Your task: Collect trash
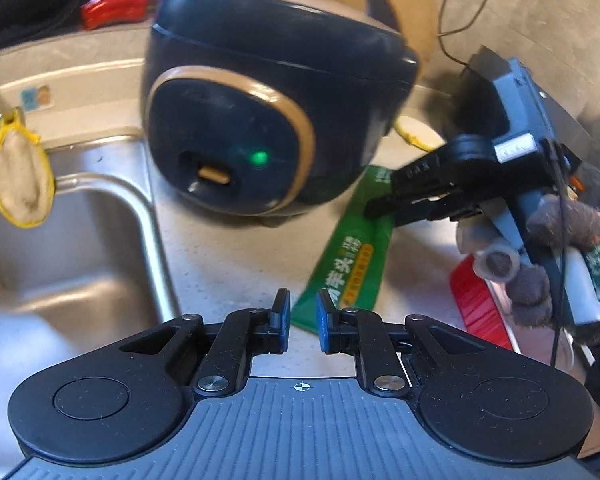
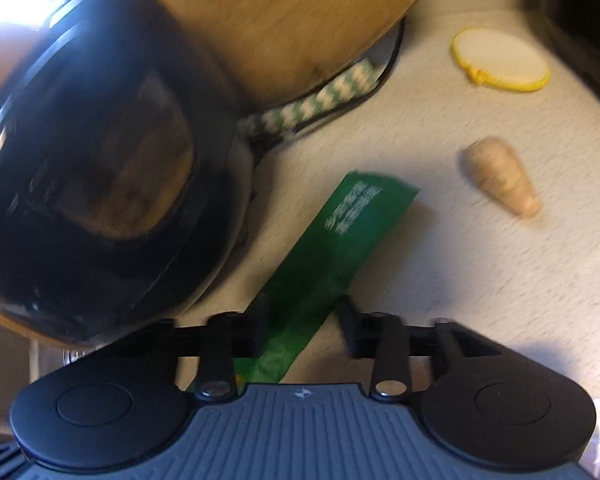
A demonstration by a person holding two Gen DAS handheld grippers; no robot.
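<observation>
A long green wrapper lies flat on the speckled counter beside a dark rice cooker. My right gripper points down over it and straddles its width, with both fingers touching its long edges; this view is blurred. A gloved hand holds that gripper. My left gripper hovers just short of the wrapper's near end, its blue pads a little apart with nothing between them. A yellow-rimmed white lid and a beige cone-shaped scrap lie further along the counter.
A steel sink sits left of the cooker, with a yellow-edged pouch hanging over it. A round wooden board leans behind the cooker, and a green-and-white striped cord runs under it. A red-edged item lies at the right.
</observation>
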